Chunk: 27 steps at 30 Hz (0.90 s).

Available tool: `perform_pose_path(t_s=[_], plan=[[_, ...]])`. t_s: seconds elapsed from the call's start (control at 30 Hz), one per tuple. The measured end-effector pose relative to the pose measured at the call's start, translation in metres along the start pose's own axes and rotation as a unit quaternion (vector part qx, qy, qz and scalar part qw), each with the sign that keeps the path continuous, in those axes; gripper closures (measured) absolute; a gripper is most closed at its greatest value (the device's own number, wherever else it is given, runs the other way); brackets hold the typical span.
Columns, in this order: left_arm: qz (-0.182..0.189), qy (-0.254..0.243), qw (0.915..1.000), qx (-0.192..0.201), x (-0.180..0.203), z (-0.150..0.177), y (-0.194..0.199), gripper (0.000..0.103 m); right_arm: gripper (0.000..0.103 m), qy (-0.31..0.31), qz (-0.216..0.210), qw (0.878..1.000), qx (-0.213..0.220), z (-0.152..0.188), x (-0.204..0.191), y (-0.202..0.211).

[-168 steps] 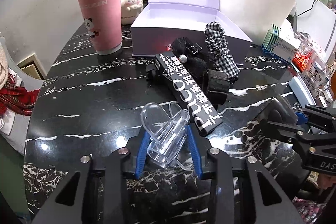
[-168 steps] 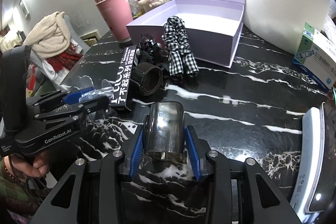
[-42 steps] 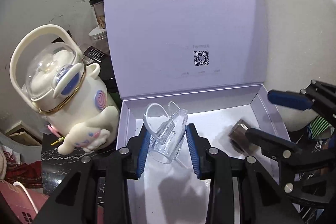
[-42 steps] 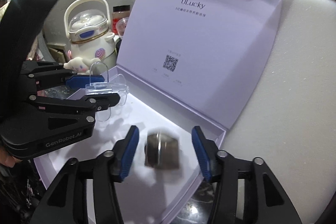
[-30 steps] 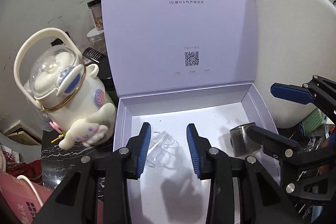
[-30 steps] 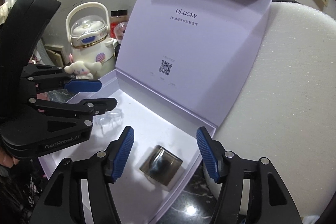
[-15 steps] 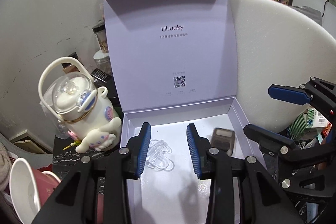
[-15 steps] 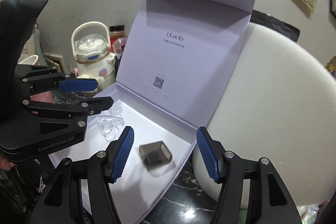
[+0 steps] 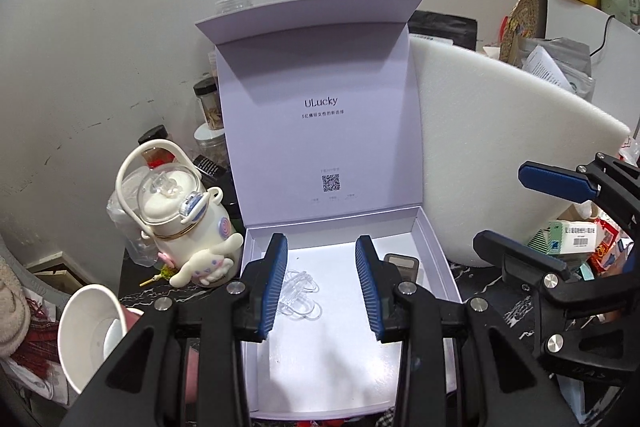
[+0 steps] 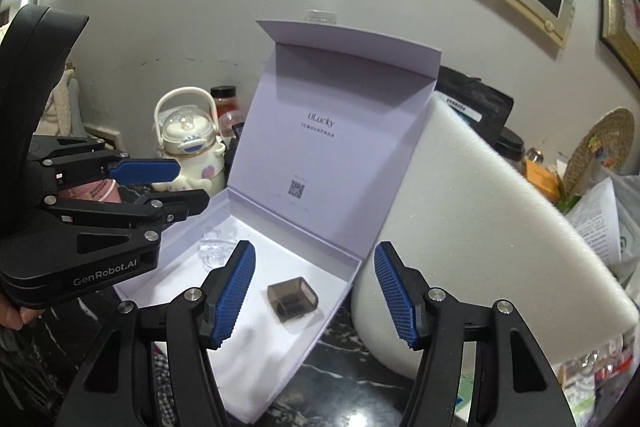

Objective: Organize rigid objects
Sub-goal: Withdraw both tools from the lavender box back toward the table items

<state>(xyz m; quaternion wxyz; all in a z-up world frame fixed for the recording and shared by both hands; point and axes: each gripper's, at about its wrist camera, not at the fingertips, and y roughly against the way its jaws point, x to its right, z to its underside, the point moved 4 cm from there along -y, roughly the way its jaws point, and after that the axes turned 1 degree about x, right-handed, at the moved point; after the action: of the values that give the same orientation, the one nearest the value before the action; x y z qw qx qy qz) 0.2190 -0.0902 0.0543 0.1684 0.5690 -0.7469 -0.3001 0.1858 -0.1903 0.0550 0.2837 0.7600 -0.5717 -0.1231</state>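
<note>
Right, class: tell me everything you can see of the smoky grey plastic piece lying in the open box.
The smoky grey piece is a small, boxy, translucent plastic part with rounded corners and a darker inside. It lies flat on the white floor of the lilac box, near its right wall, apart from the clear clip. Nothing grips or touches it.

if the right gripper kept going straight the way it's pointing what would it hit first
Probably the smoky grey plastic cap lying on the floor of the open lilac box. It sits between the open fingers of the right gripper, nothing nearer in that line, though depth is hard to judge.
</note>
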Motion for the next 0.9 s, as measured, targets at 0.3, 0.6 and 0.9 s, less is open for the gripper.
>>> perform_pose_path(t_s=[0.3,0.6,0.9], plan=[[0.012,-0.002,0.9999,0.011,0.012,0.015,0.03,0.068,0.038,0.006,0.004,1.0,0.016,0.009,-0.004,0.041],[0.006,0.001,0.9999,0.01,0.022,0.037,0.056,0.068,0.036,0.008,0.006,1.0,0.022,0.026,-0.013,0.072],[-0.021,0.017,0.9991,0.034,0.022,0.057,0.085,0.006,0.034,-0.002,0.004,1.0,0.025,0.044,-0.021,0.094]])
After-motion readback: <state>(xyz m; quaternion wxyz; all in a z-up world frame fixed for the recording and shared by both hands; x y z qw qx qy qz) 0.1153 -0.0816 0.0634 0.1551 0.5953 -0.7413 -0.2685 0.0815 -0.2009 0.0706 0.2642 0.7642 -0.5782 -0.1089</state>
